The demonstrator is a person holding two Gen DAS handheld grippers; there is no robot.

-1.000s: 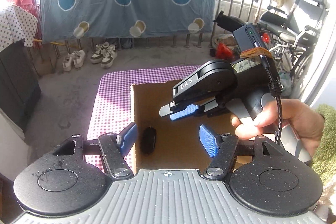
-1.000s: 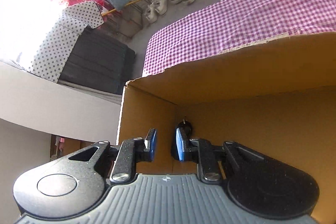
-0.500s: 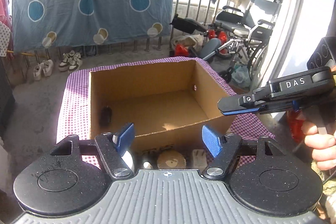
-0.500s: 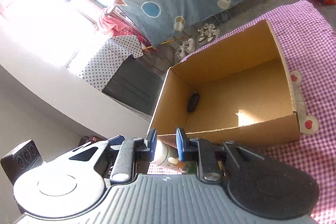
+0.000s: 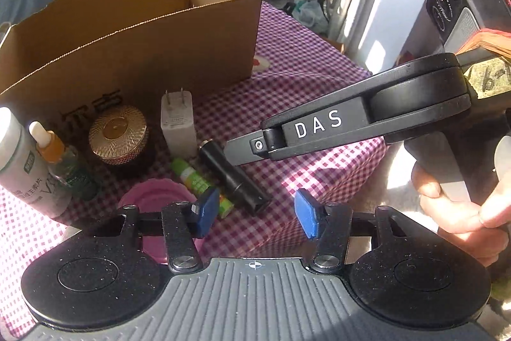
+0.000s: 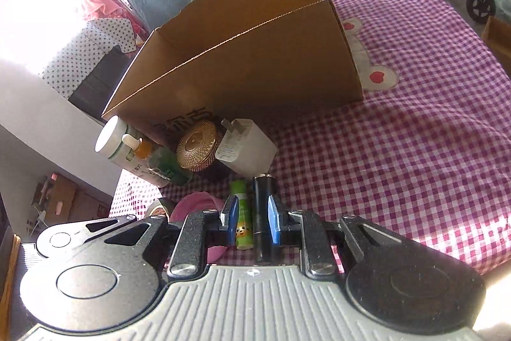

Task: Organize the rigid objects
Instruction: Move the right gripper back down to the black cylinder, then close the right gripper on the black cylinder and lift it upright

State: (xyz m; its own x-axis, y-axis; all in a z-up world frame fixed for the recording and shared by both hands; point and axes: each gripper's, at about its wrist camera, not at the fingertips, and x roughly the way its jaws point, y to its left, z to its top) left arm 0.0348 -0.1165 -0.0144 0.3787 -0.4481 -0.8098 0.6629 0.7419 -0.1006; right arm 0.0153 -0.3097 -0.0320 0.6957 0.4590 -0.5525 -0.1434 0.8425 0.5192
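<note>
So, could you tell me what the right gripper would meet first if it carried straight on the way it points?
Probably the black cylinder: it already lies between the right gripper fingers, beside the green tube. Depth is unclear.

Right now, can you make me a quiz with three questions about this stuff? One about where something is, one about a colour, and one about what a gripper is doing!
1. Where does the white charger plug stand?
A. inside the box
B. on the cloth in front of the cardboard box
C. on the floor

2. What colour is the lid of the round jar?
A. gold
B. blue
C. red

3. What is the right gripper doing?
A. squeezing the white bottle
B. resting in the box
C. open around the black tube

Answers: 1 B, the plug stands upright on the checked tablecloth near the box's front wall. 2 A, the patterned lid shines gold. 3 C, its blue pads sit either side of the tube, with the small green tube also between them.
</note>
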